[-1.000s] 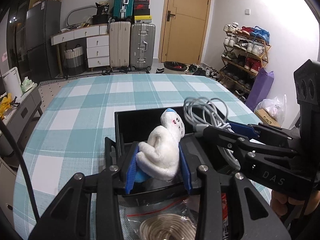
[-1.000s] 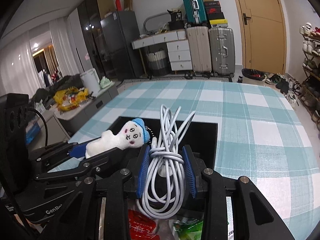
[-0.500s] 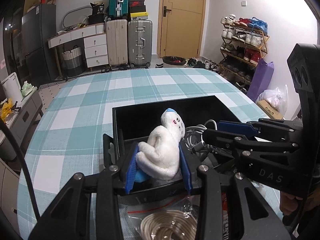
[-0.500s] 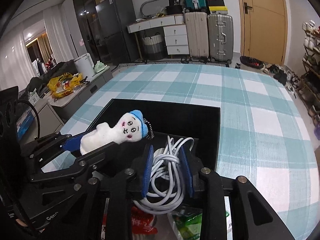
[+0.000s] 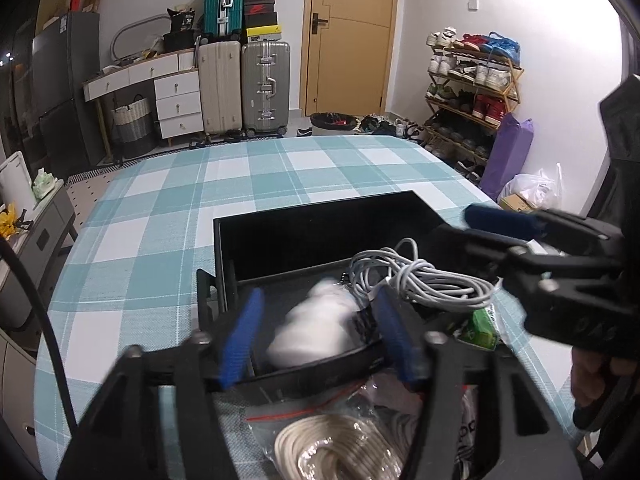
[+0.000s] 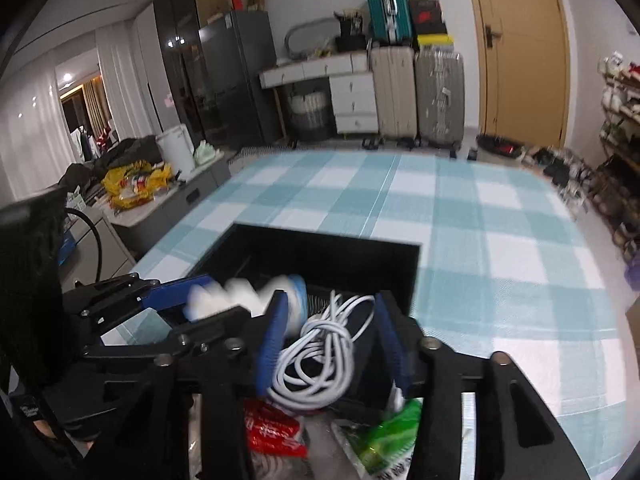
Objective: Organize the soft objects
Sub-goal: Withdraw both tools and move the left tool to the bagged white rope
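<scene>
A white plush doll (image 5: 312,330) with a blue cap, blurred by motion, drops free into the black box (image 5: 304,220) between the open jaws of my left gripper (image 5: 316,336). In the right wrist view the doll (image 6: 256,294) lies just left of a coiled white cable (image 6: 316,356). The cable (image 5: 420,280) rests in the box's right side. My right gripper (image 6: 332,344) is open around the cable, with its pads apart from it.
The box sits on a teal checked tablecloth (image 5: 248,184). Near the front edge lie a bagged coil of pale rope (image 5: 340,448), a red packet (image 6: 272,428) and a green packet (image 6: 388,436). The left gripper's body (image 6: 120,320) shows at left.
Both grippers opened. The cable went down into the box and was let go. The doll was released and is falling into the box.
</scene>
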A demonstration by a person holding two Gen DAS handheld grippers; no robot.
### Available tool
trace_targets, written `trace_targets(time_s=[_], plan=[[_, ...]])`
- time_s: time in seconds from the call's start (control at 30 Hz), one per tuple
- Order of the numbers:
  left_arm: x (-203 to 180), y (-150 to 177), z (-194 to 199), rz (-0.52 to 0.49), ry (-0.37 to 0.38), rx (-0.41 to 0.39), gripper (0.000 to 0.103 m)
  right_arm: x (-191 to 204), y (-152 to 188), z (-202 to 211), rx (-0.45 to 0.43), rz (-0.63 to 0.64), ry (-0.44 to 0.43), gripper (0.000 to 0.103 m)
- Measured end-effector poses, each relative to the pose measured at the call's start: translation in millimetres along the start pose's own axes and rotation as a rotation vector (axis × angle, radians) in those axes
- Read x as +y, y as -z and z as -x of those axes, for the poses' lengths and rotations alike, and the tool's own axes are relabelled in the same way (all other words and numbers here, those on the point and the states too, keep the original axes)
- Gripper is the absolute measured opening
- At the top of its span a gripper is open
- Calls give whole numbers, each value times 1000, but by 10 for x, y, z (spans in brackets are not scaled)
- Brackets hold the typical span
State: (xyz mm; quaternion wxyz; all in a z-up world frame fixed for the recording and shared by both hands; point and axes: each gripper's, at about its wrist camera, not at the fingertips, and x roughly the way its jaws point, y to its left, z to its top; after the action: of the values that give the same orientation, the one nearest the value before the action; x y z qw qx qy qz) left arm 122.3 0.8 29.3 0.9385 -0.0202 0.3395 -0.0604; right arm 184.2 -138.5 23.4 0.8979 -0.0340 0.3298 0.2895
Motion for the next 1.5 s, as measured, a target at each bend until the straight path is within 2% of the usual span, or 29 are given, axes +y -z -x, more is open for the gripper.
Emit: trace_targets(time_s=[0.03,0.07,0.1,0.2,0.33,0.67,1.2,1.5], plan=[[-7,1,32,0,8,-4,63,-12,9,77,-14,4,19,61],[-12,3,59,1,12,-8,70,-29,22,145,-23,2,32,77],[-16,13,100,4,11,-13,83,-48,38,202,-30,-5,39,92],[-12,49,233,17,5,-47,96,-112,120,366,-44,-29,34,102],[-31,118,374,-3,0,-53,103,-152,293,473,-15,-18,60,102],[71,344,623,70,-8,-64,103,-203,627,552,15,-53,58,102],[-69,705,414,70,-70,33,103,-319,753,434,93,-60,66,102],[-24,722,274,106,-98,81,103,-364,756,420,105,-73,61,102]])
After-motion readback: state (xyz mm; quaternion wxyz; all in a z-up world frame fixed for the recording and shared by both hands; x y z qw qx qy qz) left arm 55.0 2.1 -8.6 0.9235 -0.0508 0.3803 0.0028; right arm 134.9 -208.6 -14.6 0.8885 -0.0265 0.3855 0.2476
